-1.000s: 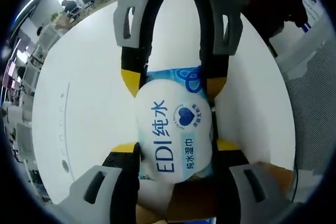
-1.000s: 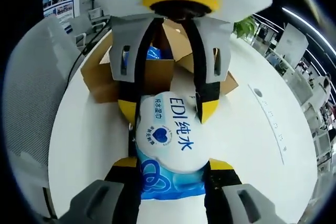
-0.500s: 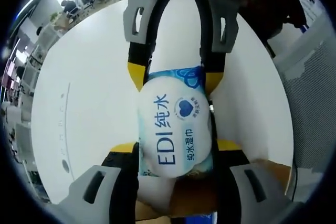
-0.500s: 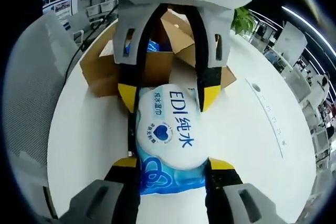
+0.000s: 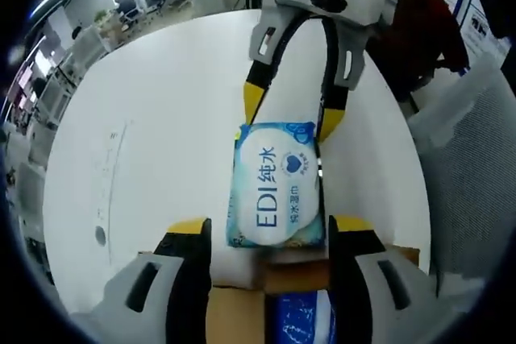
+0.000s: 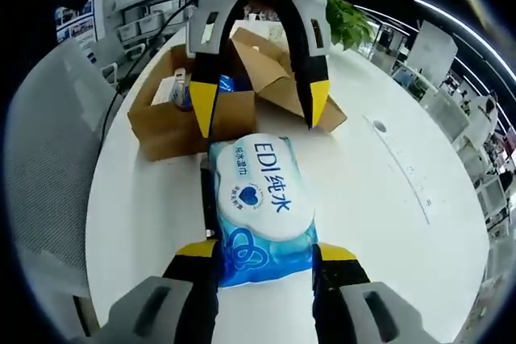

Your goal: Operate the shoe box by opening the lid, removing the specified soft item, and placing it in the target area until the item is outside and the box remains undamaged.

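The wet-wipe pack point(image 5: 278, 196) lies flat on the counter point(image 5: 161, 142), both grippers' jaws spread apart and gripping nothing; it looks soft, light, slick-filmed, best pinched across its narrow sides.

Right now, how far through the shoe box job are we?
Mostly done, it seems. The cardboard shoe box stands open, its lid folded back, with no visible damage. The wet wipes pack lies flat on the white table, outside the box. Both the left gripper and right gripper are open and straddle its ends. Left: back both away, if this spot is the target area.
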`<action>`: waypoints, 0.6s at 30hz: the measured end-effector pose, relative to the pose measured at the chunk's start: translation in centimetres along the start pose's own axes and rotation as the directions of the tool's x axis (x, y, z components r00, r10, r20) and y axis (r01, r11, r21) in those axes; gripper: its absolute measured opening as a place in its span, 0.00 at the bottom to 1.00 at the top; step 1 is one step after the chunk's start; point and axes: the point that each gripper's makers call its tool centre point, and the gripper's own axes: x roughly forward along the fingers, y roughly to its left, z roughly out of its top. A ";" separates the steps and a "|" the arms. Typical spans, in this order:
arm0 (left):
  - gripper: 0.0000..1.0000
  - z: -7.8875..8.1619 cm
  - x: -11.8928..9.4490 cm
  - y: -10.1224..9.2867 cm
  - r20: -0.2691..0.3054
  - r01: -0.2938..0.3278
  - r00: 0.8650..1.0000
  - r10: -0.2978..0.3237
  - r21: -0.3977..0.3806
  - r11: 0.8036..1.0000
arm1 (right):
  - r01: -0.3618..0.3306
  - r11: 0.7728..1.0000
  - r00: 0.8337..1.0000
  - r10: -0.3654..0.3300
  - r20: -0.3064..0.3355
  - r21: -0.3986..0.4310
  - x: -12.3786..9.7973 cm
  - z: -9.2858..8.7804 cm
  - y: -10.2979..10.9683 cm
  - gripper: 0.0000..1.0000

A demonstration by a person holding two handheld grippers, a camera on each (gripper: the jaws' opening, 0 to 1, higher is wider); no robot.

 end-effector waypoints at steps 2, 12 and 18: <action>0.60 0.0 -0.6 0.0 0.009 -0.006 1.000 0.006 -0.004 1.000 | 0.005 1.000 1.000 -0.005 0.004 -0.002 -0.4 0.2 0.1 0.42; 0.61 -2.0 -3.6 -0.1 0.007 -0.049 0.999 0.049 -0.013 0.999 | 0.029 1.000 0.999 -0.029 0.015 -0.007 -2.2 1.3 0.5 0.42; 0.61 -3.7 -5.0 -0.5 -0.005 -0.072 0.997 0.072 -0.023 0.997 | 0.041 0.999 0.999 -0.040 0.026 -0.022 -3.0 2.3 0.9 0.42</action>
